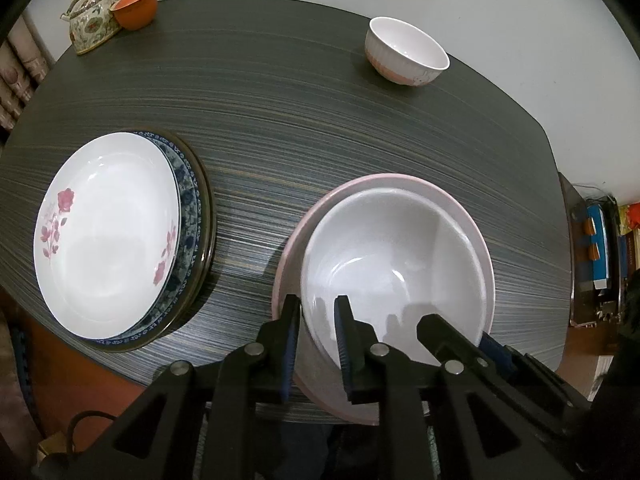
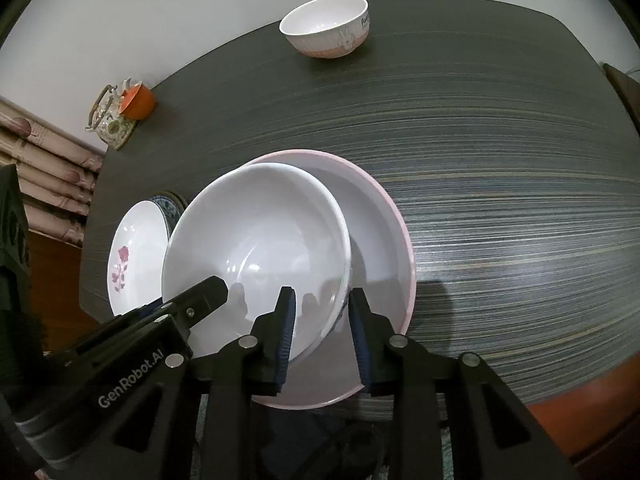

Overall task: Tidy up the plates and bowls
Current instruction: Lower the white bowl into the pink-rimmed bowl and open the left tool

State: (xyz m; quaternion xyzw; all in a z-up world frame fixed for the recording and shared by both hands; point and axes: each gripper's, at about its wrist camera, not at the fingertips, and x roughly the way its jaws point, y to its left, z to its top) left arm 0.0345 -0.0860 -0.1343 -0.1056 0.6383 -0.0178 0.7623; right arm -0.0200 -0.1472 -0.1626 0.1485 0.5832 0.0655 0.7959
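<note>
Desk (image 1: 320,128): dark, striped, beneath my claws.
White bowl (image 1: 392,264): nested in pink bowl (image 1: 476,232).
Left claw (image 1: 318,308): narrow, I straddled its near-left rim.
Right claw (image 2: 322,300): narrow, straddling its near-right rim.

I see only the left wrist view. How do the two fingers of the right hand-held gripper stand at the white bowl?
Observer: The right hand-held gripper straddles the rim of the white bowl. One finger is inside, and the other is over the gap to the pink bowl. The pads look clear of the rim.
Operator: Is there any writing on the small bowl at the far edge?
Observer: Yes. The small bowl has dark lettering near its rim, too small to read.
</note>
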